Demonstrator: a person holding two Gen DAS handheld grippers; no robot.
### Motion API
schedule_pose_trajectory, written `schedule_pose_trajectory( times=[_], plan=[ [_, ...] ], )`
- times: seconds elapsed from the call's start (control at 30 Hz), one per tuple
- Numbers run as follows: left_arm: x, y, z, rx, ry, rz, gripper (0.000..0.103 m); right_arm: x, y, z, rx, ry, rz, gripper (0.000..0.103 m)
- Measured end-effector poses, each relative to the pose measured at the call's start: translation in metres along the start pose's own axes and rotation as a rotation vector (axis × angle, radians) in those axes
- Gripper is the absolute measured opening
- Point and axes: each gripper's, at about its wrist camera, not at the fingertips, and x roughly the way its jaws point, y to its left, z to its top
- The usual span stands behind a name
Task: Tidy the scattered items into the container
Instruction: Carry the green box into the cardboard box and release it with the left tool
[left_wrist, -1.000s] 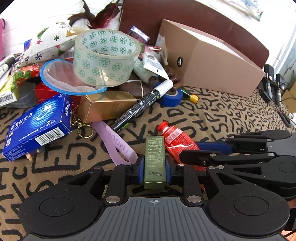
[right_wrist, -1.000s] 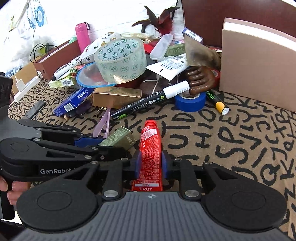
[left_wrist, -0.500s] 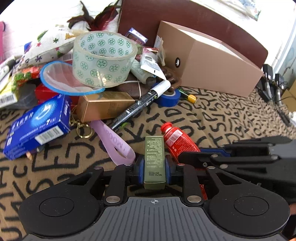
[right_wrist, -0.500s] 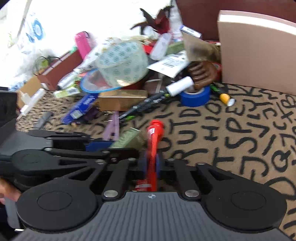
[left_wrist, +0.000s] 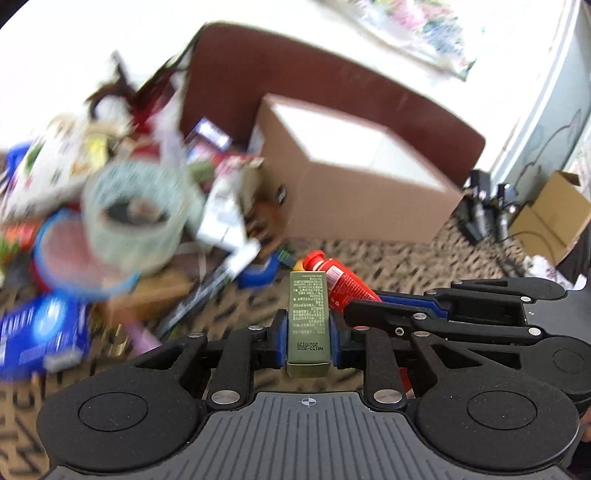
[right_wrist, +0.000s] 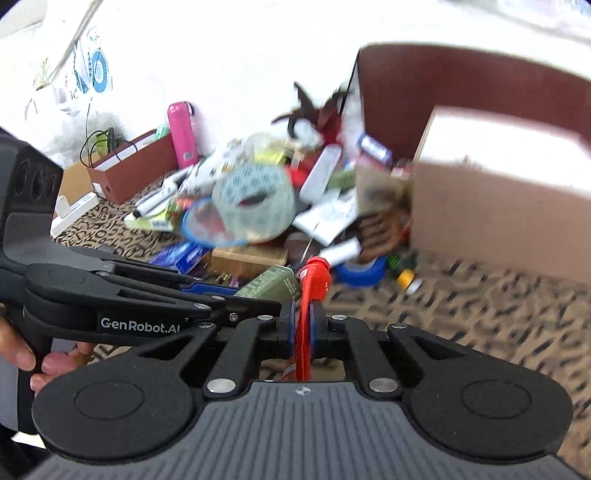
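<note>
1. The olive-green carton (left_wrist: 307, 317), slim and rectangular with fine printed text on its face, stood lengthwise between blue pads, clamped at its lower half, clear of the patterned cloth.
2. The red tube (right_wrist: 309, 295), red-capped with a white label, was pinched flat near its crimped end, cap pointing forward and up.
3. The two items sat just beside each other, carton to the left.
4. The cardboard box (left_wrist: 354, 192), open-topped with a pale interior, rested beyond them, beside the blurred clutter.
</note>
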Motion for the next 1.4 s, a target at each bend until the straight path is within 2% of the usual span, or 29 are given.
schedule_pose_trajectory(
  times=[0.2,0.3,0.43,0.5,0.53,0.7,0.8,0.9,1.0,1.07,1.13,1.2,1.3,1.37,1.4],
  plan=[
    [0.012,-0.035,0.071,0.083,-0.095,-0.037,0.019,-0.029,-0.028,0.052,-0.057,-0.109,-0.094,0.009],
    [0.029,-0.049,0.105,0.102,-0.114,-0.036,0.019,-0.035,-0.046,0.079,-0.08,-0.133,-0.151,0.009],
    [0.062,-0.058,0.146,0.079,-0.109,-0.051,0.019,-0.031,-0.075,0.111,-0.103,-0.148,-0.23,0.008],
    [0.085,-0.06,0.163,0.065,-0.088,-0.055,0.019,-0.024,-0.094,0.125,-0.093,-0.145,-0.246,0.008],
    [0.098,-0.059,0.171,0.052,-0.073,-0.047,0.019,-0.019,-0.104,0.132,-0.088,-0.141,-0.244,0.001],
    [0.176,-0.042,0.202,-0.027,0.036,-0.042,0.019,0.023,-0.158,0.157,-0.052,-0.064,-0.337,0.0],
    [0.212,-0.035,0.204,-0.042,0.093,-0.035,0.02,0.051,-0.187,0.163,-0.016,-0.013,-0.37,0.0],
    [0.221,-0.029,0.194,-0.017,0.115,-0.047,0.02,0.06,-0.2,0.153,0.001,0.016,-0.357,0.0],
    [0.2,-0.025,0.179,0.052,0.068,-0.069,0.021,0.041,-0.193,0.129,-0.012,-0.002,-0.318,0.003],
    [0.184,-0.02,0.171,0.061,0.047,-0.073,0.021,0.022,-0.182,0.105,-0.023,-0.01,-0.273,0.003],
    [0.174,-0.017,0.166,0.047,0.049,-0.083,0.021,0.01,-0.172,0.078,-0.01,0.024,-0.239,0.003],
    [0.166,-0.017,0.163,0.053,0.038,-0.073,0.021,0.004,-0.162,0.046,0.027,0.103,-0.227,0.003],
    [0.154,-0.02,0.16,0.043,0.017,-0.062,0.038,-0.007,-0.145,0.002,0.05,0.209,-0.232,0.021],
    [0.147,-0.021,0.157,0.033,0.022,-0.077,0.038,-0.015,-0.134,-0.022,0.043,0.257,-0.249,0.032],
    [0.144,-0.023,0.155,0.035,0.023,-0.08,0.035,-0.018,-0.129,-0.032,0.046,0.281,-0.258,0.033]
  ],
)
